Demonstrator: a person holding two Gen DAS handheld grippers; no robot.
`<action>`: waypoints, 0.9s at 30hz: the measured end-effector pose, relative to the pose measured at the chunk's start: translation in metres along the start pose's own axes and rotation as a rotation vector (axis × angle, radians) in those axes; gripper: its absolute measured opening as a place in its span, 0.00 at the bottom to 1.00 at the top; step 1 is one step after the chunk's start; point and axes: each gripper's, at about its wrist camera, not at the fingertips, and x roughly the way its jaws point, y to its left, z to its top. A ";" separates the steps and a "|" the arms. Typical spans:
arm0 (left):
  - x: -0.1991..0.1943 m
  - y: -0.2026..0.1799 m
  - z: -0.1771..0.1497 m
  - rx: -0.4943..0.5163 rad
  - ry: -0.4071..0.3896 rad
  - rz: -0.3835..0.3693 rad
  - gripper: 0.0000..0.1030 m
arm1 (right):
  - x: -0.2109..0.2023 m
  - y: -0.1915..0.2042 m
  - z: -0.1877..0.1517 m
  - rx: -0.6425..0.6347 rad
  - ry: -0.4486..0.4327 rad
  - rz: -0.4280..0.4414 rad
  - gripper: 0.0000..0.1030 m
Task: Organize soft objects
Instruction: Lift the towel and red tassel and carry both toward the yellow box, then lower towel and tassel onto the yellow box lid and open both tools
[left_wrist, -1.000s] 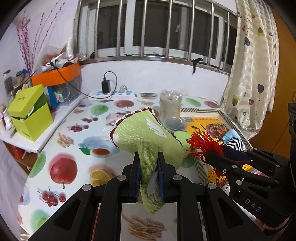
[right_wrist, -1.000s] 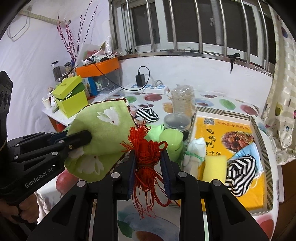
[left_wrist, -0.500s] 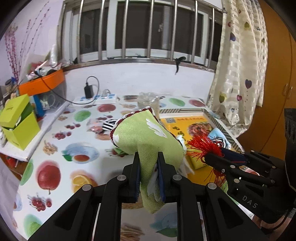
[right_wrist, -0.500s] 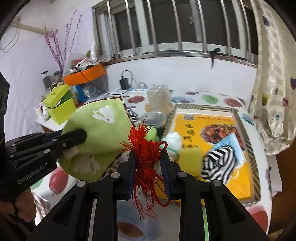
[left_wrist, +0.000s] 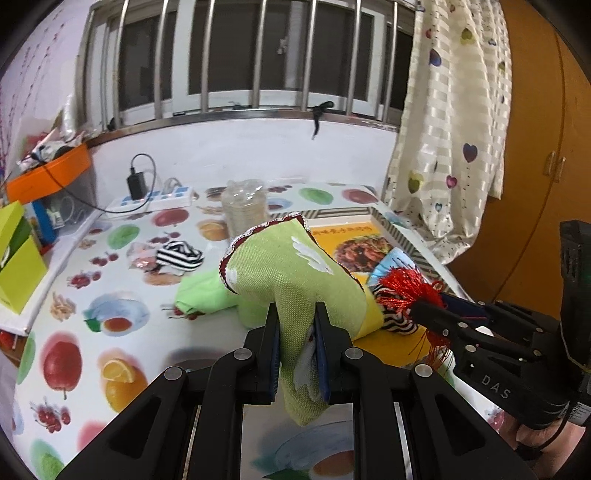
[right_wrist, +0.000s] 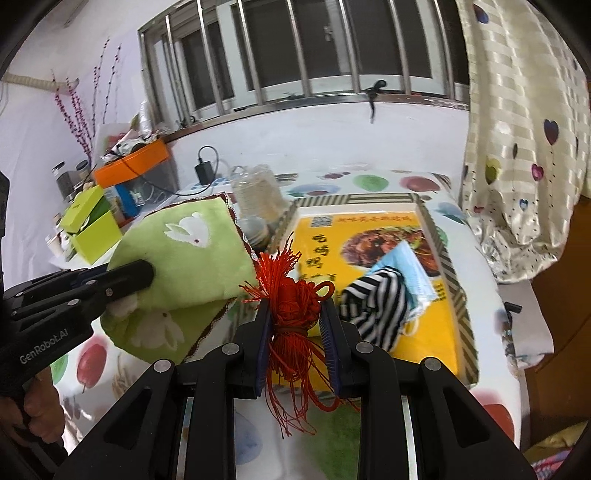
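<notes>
Right wrist view: fruit-print table (right_wrist: 461, 221) under a barred window — yellow tray (right_wrist: 452, 314) holds a striped cloth (right_wrist: 376, 295) and blue mask (right_wrist: 410, 269). Right gripper (right_wrist: 295, 325) clamps a red tassel (right_wrist: 291, 295); left gripper (left_wrist: 295, 332) pinches a green towel (left_wrist: 295, 273), both above the table.

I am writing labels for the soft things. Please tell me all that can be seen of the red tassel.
The red tassel is a bunch of thin, shiny red cords with a knotted ball and a small loop on top. Frayed ends fan upward, and long strands hang down loose. The right gripper is shut on its knotted middle and holds it in the air, above the table, beside the green cloth.
</notes>
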 end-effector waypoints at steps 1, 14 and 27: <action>0.001 -0.003 0.001 0.004 0.000 -0.007 0.15 | 0.001 -0.002 0.000 0.004 0.001 -0.003 0.26; 0.027 -0.030 0.009 0.040 0.026 -0.089 0.15 | 0.008 -0.038 0.000 0.061 0.024 -0.066 0.26; 0.071 -0.039 0.000 0.056 0.120 -0.164 0.15 | 0.046 -0.059 -0.007 0.084 0.130 -0.096 0.26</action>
